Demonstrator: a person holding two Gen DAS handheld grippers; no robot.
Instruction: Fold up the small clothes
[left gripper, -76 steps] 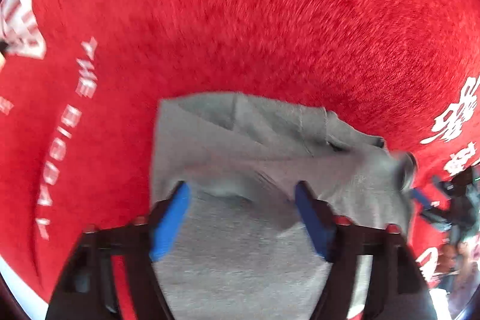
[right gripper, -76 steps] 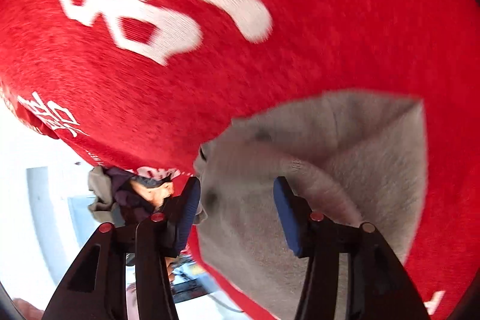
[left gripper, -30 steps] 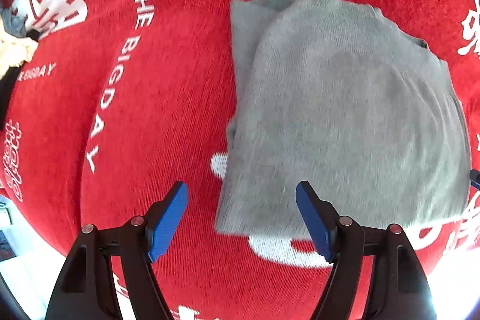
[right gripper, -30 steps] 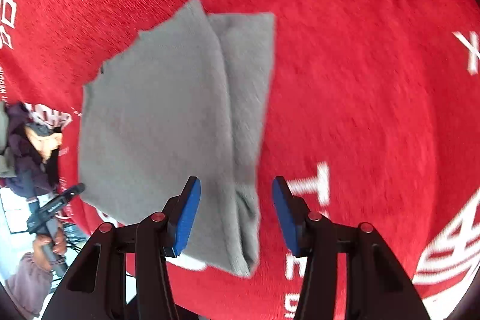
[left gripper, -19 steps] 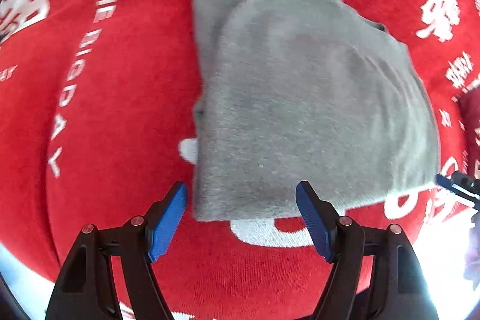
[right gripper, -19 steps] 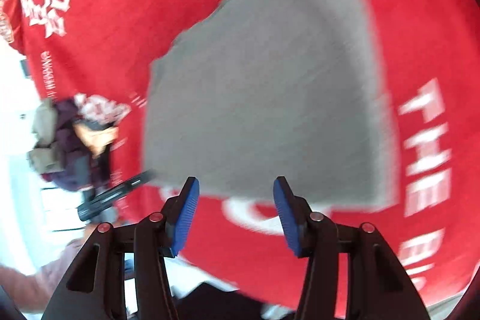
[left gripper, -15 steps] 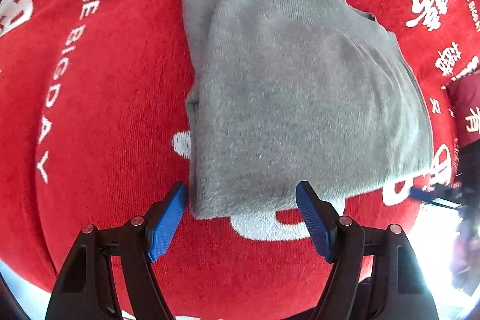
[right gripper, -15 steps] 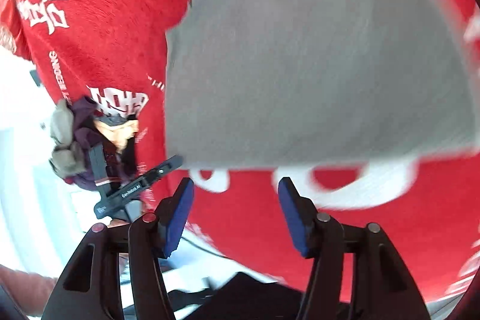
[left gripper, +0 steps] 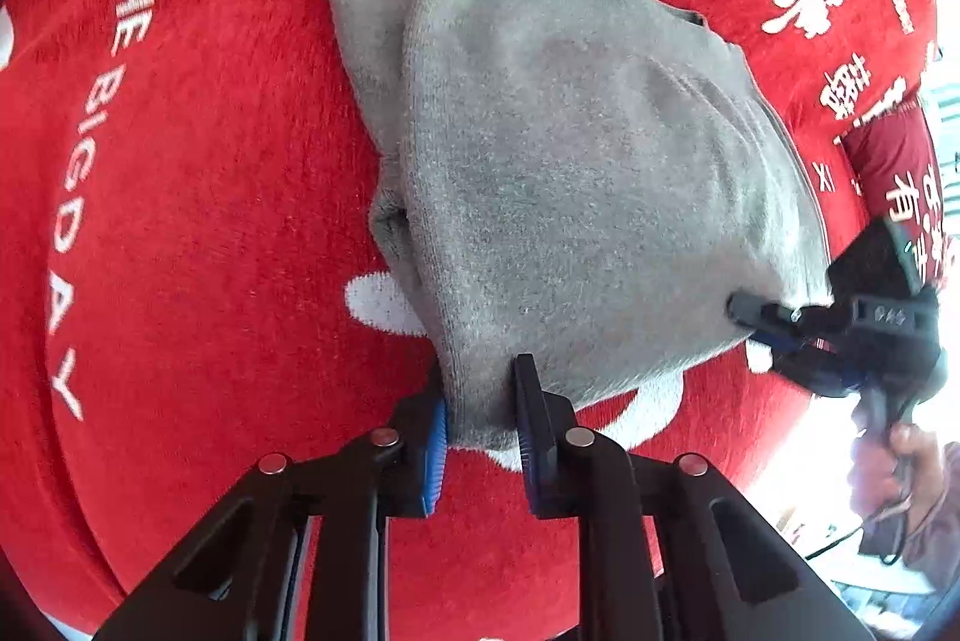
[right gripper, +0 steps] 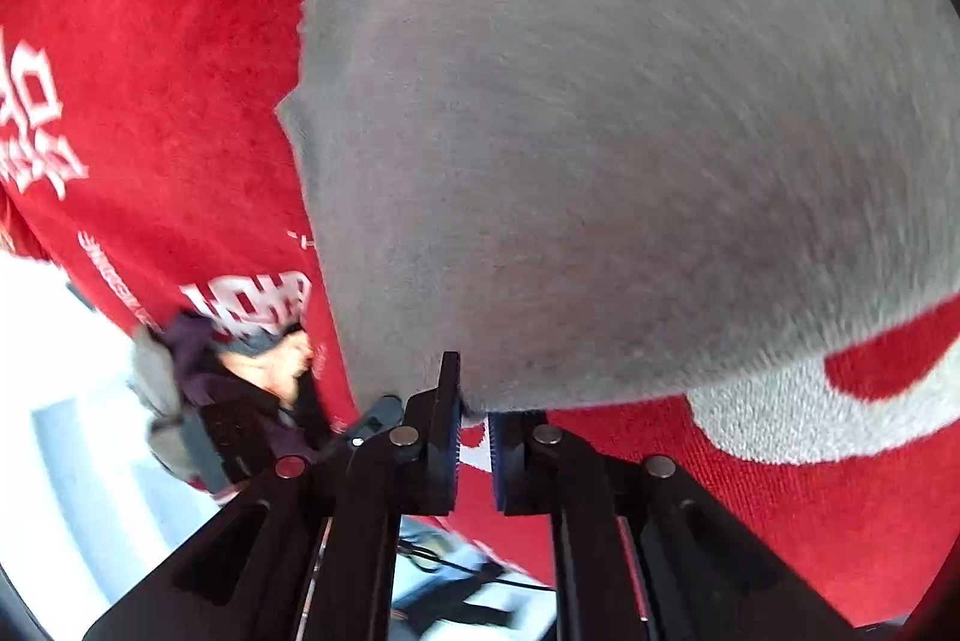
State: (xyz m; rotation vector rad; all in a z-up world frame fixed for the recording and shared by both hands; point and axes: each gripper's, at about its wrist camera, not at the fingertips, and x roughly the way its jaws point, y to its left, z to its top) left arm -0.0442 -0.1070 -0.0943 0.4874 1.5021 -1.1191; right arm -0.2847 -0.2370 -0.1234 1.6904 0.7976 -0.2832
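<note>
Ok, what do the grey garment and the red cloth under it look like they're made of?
Grey garment: soft knit, likely cotton or wool blend; fine ribbed stitches and matte, fuzzy nap show. Red cloth: short-pile fabric, velvety or flocked, with white printed lettering; exact fibre can't be told.

One folded grey garment (left gripper: pixel 576 173); one red printed cloth (left gripper: pixel 198 197); two tongs, left tongs (left gripper: pixel 480 422), right tongs (right gripper: pixel 474 437).

Unclear indoor place; red printed tablecloth (left gripper: pixel 198 197).
</note>
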